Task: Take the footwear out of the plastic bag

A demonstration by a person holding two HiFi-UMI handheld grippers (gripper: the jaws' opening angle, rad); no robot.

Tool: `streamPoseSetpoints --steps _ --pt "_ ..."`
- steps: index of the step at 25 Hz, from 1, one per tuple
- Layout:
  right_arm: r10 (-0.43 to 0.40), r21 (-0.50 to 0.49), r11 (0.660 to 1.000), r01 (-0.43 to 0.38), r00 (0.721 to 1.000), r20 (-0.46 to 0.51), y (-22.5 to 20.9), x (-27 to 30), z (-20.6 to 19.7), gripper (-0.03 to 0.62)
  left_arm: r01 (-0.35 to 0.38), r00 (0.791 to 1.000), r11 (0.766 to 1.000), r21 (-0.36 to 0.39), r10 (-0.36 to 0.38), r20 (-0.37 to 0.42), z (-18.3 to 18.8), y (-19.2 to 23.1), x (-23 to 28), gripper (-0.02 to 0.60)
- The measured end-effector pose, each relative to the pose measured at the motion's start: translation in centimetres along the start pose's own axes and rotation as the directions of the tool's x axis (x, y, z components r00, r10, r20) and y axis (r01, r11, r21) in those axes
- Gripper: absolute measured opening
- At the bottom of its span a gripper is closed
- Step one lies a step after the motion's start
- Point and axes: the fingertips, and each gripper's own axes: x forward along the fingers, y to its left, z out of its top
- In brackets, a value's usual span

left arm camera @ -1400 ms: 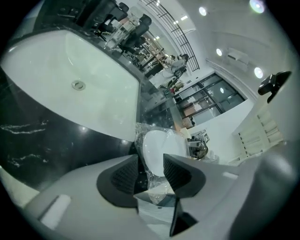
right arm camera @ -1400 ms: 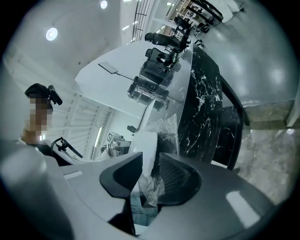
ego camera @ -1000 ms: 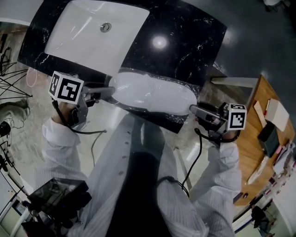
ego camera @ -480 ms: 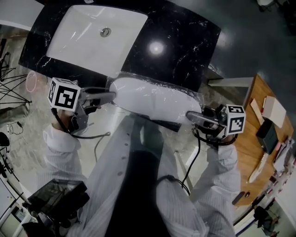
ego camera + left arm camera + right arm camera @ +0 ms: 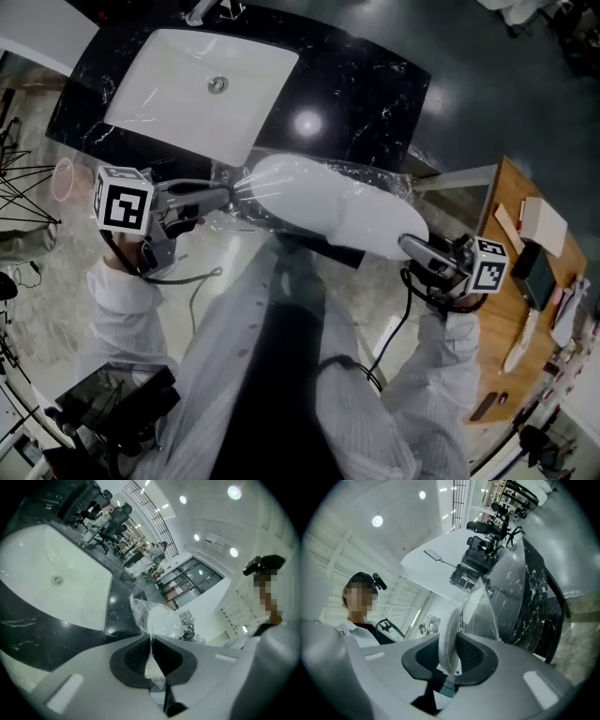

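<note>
A white slipper [image 5: 337,208] in a clear plastic bag [image 5: 246,186] hangs stretched between my two grippers, above the front edge of the black counter [image 5: 361,89]. My left gripper [image 5: 225,195] is shut on the bag's thin bunched end [image 5: 151,641]; the slipper [image 5: 161,619] shows beyond it, inside the film. My right gripper [image 5: 407,245] holds the slipper's other end. There its jaws are closing, with the thick white edge of the slipper [image 5: 449,641] between the pads. Crinkled bag film [image 5: 483,605] lies further along.
A white sink [image 5: 187,89] is sunk in the counter at the back left, with a tap [image 5: 211,9] behind it. A wooden table [image 5: 511,300] with small items stands at the right. A cable hangs from each gripper beside my legs.
My left jaws have shut on the bag's end. My right gripper has taken the slipper's end and moved right and toward me, so the bag and slipper are off the counter and drawn out longer.
</note>
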Motion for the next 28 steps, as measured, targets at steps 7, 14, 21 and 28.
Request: streamPoseSetpoints --steps 7,14,21,28 --pt "-0.140 -0.027 0.989 0.145 0.979 0.146 0.6 -5.4 0.9 0.089 -0.105 0.990 0.994 0.010 0.104 0.095 1.2 1.4 -3.0 0.002" --pt "-0.415 -0.057 0.883 0.466 0.831 0.370 0.5 -11.9 1.8 0.091 -0.236 0.921 0.969 -0.066 0.245 0.303 3.3 2.3 -6.1 0.002" --pt "-0.546 -0.080 0.676 0.733 0.571 0.612 3.3 -10.1 4.2 0.092 -0.345 0.754 0.937 -0.053 0.310 0.579 6.9 -0.4 -4.8 0.002" --pt "-0.499 -0.070 0.586 0.807 0.427 0.754 6.0 -4.8 7.1 0.087 -0.668 0.557 0.739 0.086 0.420 0.716 9.0 -3.3 -1.9 0.002"
